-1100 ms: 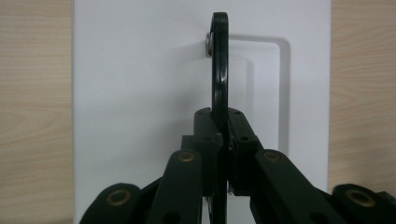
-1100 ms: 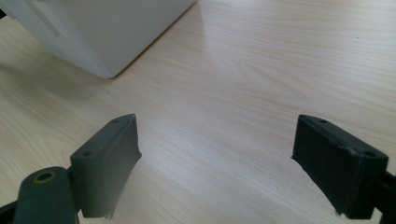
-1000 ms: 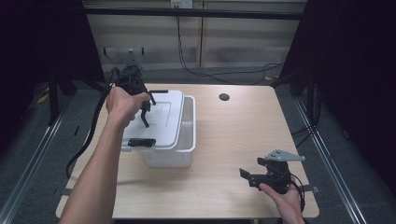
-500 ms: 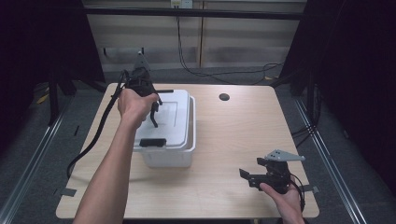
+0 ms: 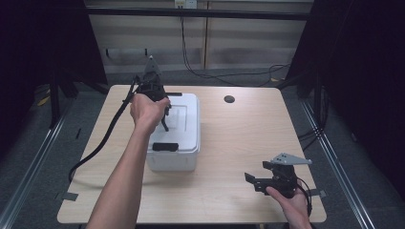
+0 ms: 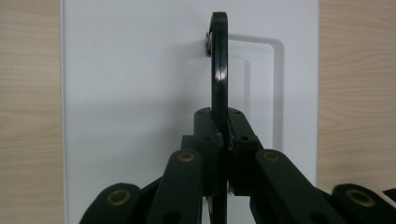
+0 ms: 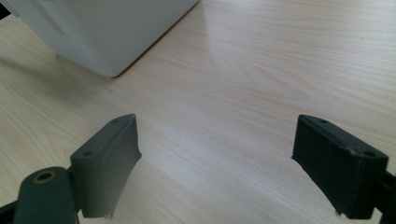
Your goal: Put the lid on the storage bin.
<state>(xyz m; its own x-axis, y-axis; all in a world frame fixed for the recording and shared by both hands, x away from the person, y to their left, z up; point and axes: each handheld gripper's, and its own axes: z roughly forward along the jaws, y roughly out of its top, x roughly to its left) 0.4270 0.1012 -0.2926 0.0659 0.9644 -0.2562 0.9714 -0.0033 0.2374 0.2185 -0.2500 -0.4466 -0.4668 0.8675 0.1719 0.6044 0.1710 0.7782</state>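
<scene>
lid now sits square on the box; your left gripper (clamped on its handle) slid it toward 3 o'clock; right gripper idles wide open.

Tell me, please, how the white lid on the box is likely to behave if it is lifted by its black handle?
The white lid looks like thin moulded plastic, so probably light and slightly flexible. The left gripper pinches the narrow black handle edge-on; since the handle seems hinged on a rivet, the lid may swing or tilt. Its smooth surface could slide easily on the box.
</scene>
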